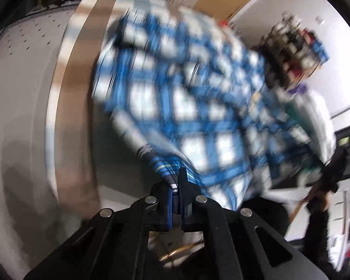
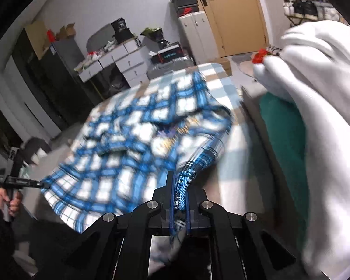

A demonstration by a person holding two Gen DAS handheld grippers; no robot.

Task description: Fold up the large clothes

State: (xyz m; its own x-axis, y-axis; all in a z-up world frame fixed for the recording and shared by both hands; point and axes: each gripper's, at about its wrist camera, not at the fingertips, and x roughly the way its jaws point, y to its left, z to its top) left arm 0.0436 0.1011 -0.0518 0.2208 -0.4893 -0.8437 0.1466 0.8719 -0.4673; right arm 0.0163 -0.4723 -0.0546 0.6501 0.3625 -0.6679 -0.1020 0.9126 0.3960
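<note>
Plaid shirt, blue and white, hangs spread in the air above the bed, gripped at two points and blurred with motion. Judging by that, the fold is only at its start: the garment looks shaken out or carried toward the bed, no crease or doubled layer can be made out, and laying it flat plus every fold seems left to do.

The left gripper is clenched on a bunched bit of the shirt's edge, cloth pinched between its blue-lined fingers. The right gripper is likewise clamped on a rolled strip of the fabric. In the right wrist view the left tool shows far off at the shirt's opposite corner, so the hands are held well apart, stretching the cloth between them.

White bedding is piled along the bed's right edge, over a green cushion.
</note>
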